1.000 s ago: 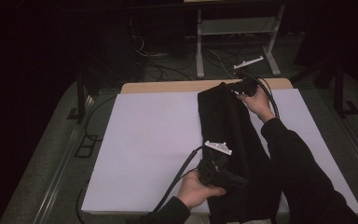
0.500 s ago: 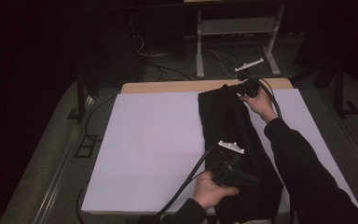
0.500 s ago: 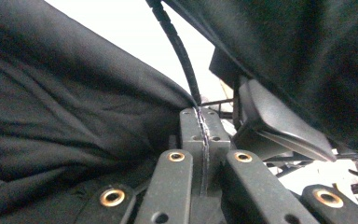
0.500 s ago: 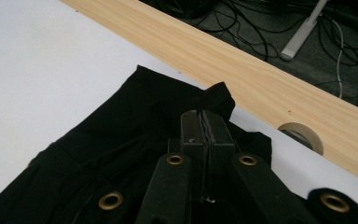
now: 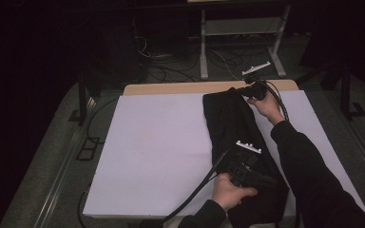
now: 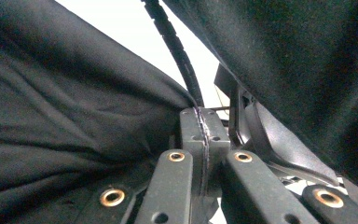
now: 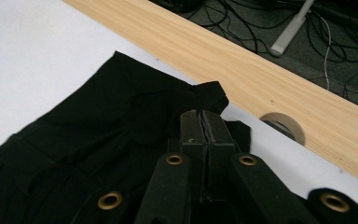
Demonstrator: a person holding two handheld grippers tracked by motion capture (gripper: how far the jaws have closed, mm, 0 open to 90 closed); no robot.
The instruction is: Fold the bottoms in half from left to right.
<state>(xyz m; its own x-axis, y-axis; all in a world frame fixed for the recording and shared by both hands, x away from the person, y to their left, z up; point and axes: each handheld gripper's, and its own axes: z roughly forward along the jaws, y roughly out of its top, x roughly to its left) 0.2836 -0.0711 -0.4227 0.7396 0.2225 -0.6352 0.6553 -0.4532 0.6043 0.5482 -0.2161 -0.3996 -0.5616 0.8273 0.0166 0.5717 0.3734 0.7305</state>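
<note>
Black folded cloth garment (image 5: 240,142) lies along the right half of the white-covered table (image 5: 152,147), far edge to near edge. Right gripper (image 5: 255,90) pinches its far corner, jaws closed; left gripper (image 5: 247,171) pinches its near end, jaws closed.

High view overhead, gripper views close, sharing black cloth (image 5: 237,128)

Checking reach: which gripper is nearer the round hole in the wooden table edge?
Right gripper: at the garment's far end beside the hole. Left gripper: near end.
</note>
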